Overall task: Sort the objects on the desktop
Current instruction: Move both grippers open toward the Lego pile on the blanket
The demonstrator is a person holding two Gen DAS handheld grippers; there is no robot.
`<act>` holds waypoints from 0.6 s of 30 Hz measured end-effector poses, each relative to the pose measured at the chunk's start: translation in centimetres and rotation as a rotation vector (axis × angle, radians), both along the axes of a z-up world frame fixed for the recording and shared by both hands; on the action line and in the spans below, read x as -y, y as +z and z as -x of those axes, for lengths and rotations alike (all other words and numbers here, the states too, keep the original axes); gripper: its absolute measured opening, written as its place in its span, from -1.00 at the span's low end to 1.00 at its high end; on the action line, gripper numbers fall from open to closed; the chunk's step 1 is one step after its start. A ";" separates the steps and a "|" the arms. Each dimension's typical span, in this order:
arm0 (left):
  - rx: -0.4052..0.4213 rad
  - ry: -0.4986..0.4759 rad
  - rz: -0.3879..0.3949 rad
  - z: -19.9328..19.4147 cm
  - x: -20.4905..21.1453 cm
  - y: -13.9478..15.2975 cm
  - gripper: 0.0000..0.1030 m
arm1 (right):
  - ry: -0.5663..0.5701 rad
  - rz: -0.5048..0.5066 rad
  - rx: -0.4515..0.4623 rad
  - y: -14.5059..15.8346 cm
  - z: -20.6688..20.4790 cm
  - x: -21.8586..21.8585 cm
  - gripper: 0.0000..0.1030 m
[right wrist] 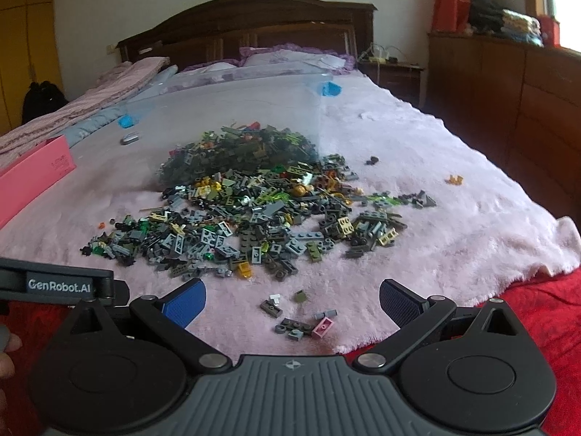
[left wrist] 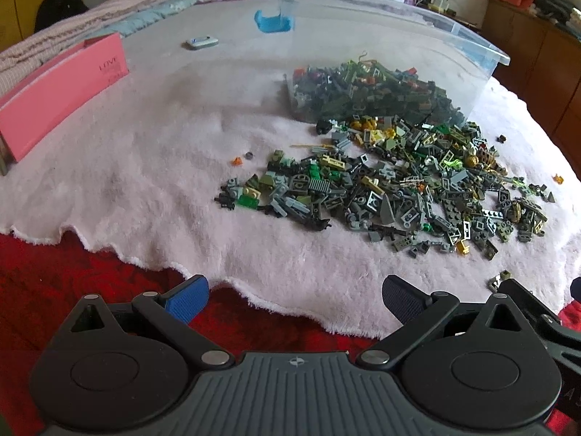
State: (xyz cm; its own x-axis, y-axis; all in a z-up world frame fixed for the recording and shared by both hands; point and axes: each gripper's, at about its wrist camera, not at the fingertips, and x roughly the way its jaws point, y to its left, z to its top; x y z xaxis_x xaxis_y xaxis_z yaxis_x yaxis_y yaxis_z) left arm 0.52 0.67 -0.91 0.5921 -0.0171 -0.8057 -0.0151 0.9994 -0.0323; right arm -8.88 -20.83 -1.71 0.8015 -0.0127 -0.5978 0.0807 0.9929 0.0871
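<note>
A: Where are the bricks?

B: A heap of small bricks (left wrist: 399, 181), mostly grey, olive and green, lies on a pale pink blanket (left wrist: 145, 167) over a bed. It spills out of a clear bin (left wrist: 399, 36) lying on its side, and more bricks sit inside the bin. A few strays lie apart: a small cluster (right wrist: 301, 318) just ahead of the right gripper, with one pink brick (right wrist: 323, 326) among grey ones, and an orange piece (left wrist: 236, 161) at the left edge of the heap.

A: And the grippers?

B: The left gripper (left wrist: 296, 296) and right gripper (right wrist: 292, 299) hang side by side above the near edge of the blanket. Both have their jaws spread wide with nothing between them.

A: Anything else on the bed?

B: A pink box (left wrist: 61, 98) stands far left, well apart from the heap, and a small silver object (left wrist: 201, 42) lies beyond it.

A: How should a pick go?

B: My judgement: take a stray from the near cluster, not the tangled heap. Come down with the jaws astride one brick and close on its flat sides, keeping the tips just above the plush pile so they don't snag. Which container takes which kind, I can't tell.
</note>
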 end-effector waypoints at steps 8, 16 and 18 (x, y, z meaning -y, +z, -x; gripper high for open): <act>0.006 -0.031 0.016 0.1 -0.1 -0.5 1.00 | 0.001 0.024 -0.006 -0.1 0.0 0.2 0.96; 0.020 -0.096 -0.012 -1.0 0.7 -0.7 0.99 | -0.044 -0.011 -0.028 -0.5 -1.5 2.3 0.02; 0.027 -0.119 -0.022 -1.4 1.0 -0.7 0.99 | -0.064 -0.028 -0.048 -0.7 -2.6 3.4 -0.19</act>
